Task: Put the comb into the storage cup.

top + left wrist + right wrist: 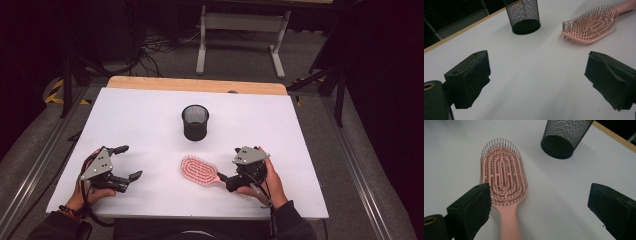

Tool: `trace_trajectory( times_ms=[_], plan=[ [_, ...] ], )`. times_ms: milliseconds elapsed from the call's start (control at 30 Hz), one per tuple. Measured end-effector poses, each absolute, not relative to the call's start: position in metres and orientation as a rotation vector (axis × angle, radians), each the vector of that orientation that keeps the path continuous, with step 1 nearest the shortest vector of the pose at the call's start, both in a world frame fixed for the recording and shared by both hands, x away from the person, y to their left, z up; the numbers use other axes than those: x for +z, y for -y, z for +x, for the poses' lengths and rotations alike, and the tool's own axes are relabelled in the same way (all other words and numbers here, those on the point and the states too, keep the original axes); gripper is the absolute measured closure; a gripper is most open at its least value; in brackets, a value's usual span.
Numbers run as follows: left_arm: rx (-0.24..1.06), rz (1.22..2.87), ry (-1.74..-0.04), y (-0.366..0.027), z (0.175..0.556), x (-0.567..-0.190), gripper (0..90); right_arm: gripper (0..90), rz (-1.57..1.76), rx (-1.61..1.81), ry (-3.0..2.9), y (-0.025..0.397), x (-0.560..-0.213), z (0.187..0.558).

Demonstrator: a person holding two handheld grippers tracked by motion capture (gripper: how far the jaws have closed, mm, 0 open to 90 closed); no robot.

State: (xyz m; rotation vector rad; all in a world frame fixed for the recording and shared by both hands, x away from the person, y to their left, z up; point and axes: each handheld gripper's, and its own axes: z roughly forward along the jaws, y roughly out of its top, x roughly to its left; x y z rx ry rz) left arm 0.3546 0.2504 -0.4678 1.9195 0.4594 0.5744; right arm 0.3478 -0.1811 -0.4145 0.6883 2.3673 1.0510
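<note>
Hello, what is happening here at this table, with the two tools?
A person holds a gripper in each hand over a white table. The right gripper is open around the handle of a pink hairbrush lying bristles up. The left gripper is open over bare table. A black mesh cup stands upright behind the brush.

Tabletop (150, 115): white sheet covering most of it; a strip of bare light wood (200, 84) shows along the far edge
Floor (240, 60): grey, carpet-like; dim beyond the far edge
Cables (155, 50): black, tangled on the floor at the far left
White frame (240, 30): pale metal legs and crossbar of another piece of furniture, standing behind the tabletop
Hazard tape (57, 92): yellow and black stripes on the floor at the left
Rails (360, 170): grey metal strips run along the floor on both sides
Black stands (67, 75): dark legs at left and right
Light: bright on the tabletop; surroundings dark
</note>
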Motion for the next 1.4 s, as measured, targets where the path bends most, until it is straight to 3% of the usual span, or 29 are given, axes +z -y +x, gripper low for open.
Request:
trace_trajectory(
  times_ms=[300,533,867,1067,1400],
  plan=[
    [0.577,1.927,-0.459,-0.249,0.355,-0.468,6.9,5.8,0.666,0.945,-2.494,0.168,-0.423,0.351],
    [0.583,1.921,-0.466,-0.25,0.355,-0.468,6.9,11.6,0.696,0.92,-2.567,0.162,-0.426,0.357],
    [0.584,1.92,-0.467,-0.25,0.355,-0.468,6.8,24.5,0.687,0.78,-2.675,0.157,-0.438,0.363],
    [0.58,1.93,-0.459,-0.249,0.355,-0.468,6.9,40.5,0.639,0.705,-2.767,0.154,-0.442,0.363],
    [0.578,1.928,-0.461,-0.249,0.355,-0.468,7.1,59.6,0.67,0.704,-2.807,0.152,-0.445,0.369]
  ],
)
